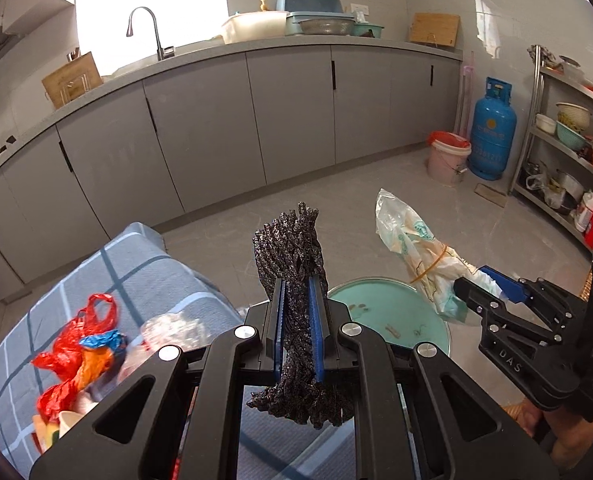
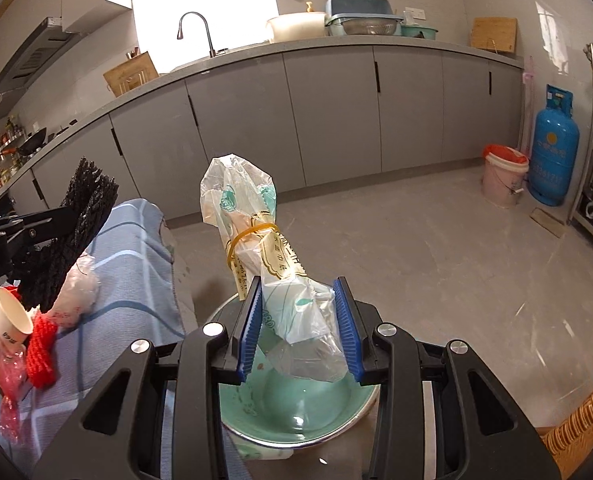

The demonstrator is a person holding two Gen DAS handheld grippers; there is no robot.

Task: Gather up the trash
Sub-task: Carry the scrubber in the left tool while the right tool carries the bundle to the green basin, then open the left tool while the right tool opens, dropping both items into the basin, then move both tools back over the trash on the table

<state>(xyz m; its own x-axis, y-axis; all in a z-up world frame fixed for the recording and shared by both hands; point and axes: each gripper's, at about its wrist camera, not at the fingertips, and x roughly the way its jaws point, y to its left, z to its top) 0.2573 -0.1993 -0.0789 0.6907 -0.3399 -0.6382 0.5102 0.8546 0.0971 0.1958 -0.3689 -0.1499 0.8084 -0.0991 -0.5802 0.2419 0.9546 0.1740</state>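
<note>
To the left of my left tool (image 1: pixel 298 320), which is clamped on a black mesh wad (image 1: pixel 290 248), loose bags (image 1: pixel 78 340) lie on the checked cloth, while my right tool (image 2: pixel 298 328) grips a banded plastic bag (image 2: pixel 256 240) above the green basin (image 2: pixel 296 420).

Daylight pours from the window (image 1: pixel 148 8) above and ahead-left of both grippers, blown out to plain white. The room is bright, shadows soft. Glare patches sit on the far-right wall (image 1: pixel 486 20). Fisheye bends the counter (image 2: pixel 336 46) into an arc; corners go black. Focus is sharp throughout.
</note>
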